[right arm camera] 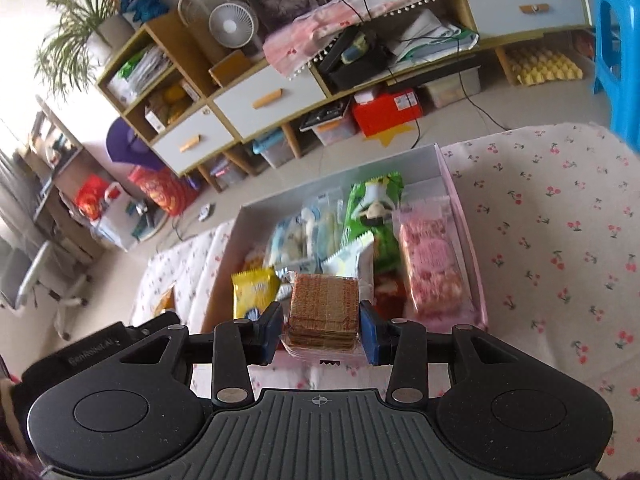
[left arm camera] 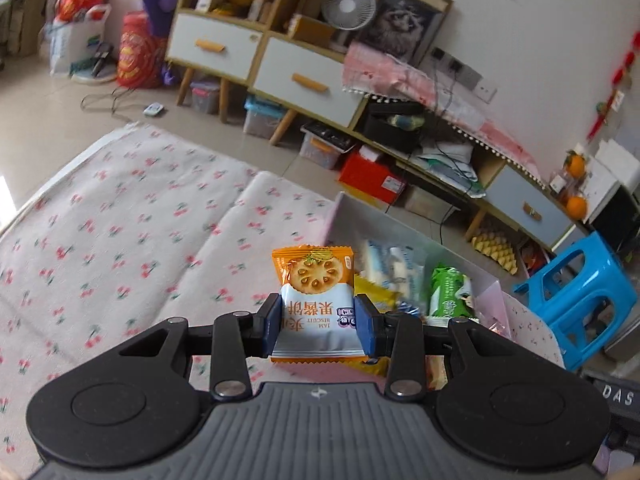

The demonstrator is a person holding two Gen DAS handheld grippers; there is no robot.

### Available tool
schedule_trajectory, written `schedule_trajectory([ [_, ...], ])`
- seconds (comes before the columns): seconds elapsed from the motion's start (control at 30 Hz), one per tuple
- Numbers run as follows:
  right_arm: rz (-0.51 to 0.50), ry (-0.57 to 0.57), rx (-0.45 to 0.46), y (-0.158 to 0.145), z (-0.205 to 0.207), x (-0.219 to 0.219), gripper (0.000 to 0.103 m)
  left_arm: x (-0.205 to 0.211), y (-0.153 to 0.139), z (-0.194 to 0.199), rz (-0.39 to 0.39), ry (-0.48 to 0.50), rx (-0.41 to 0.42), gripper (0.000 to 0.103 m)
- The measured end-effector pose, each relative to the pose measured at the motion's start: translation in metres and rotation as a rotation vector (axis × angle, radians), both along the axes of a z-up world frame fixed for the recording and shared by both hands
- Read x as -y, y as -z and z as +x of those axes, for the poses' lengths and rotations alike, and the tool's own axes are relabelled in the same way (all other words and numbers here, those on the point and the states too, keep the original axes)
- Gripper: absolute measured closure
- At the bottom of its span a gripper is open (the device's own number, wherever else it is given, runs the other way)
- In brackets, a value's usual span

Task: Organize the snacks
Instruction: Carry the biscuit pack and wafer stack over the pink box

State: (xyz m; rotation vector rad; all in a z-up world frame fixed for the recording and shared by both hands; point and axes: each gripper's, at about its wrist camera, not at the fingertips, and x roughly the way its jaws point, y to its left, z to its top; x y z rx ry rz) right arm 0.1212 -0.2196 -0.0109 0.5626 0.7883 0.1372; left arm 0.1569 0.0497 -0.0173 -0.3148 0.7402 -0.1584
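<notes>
My left gripper [left arm camera: 320, 326] is shut on an orange and white jam biscuit packet [left arm camera: 314, 300], held upright above the cherry-print cloth [left arm camera: 120, 220], just left of the pink snack box [left arm camera: 340, 216]. My right gripper [right arm camera: 320, 330] is shut on a clear pack of brown square crackers [right arm camera: 324, 310], held over the near end of the pink snack box [right arm camera: 464, 208]. The box holds a yellow packet [right arm camera: 254, 290], a green packet [right arm camera: 376, 204], a pink packet [right arm camera: 432, 264] and white-blue packets [right arm camera: 296, 236].
A low cabinet with white drawers [left arm camera: 296, 76] and floor clutter stand beyond the cloth. A blue plastic stool [left arm camera: 576, 292] is at the right of the box. A red box [right arm camera: 386, 112] and bins lie under the cabinet. The left gripper's body [right arm camera: 100, 352] shows at the left.
</notes>
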Motion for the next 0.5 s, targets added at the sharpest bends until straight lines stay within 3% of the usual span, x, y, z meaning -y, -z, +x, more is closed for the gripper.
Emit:
schedule_trajectory([
  [0.27,0.027,0.008,0.037,0.001,0.035,0.01,0.064,0.034,0.002,0.036,0.049,0.115,0.043,0.067],
  [0.5,0.044,-0.014,0.022,0.02,0.072,0.01,0.064,0.058,0.014,0.063,0.152,0.206,0.033,0.067],
])
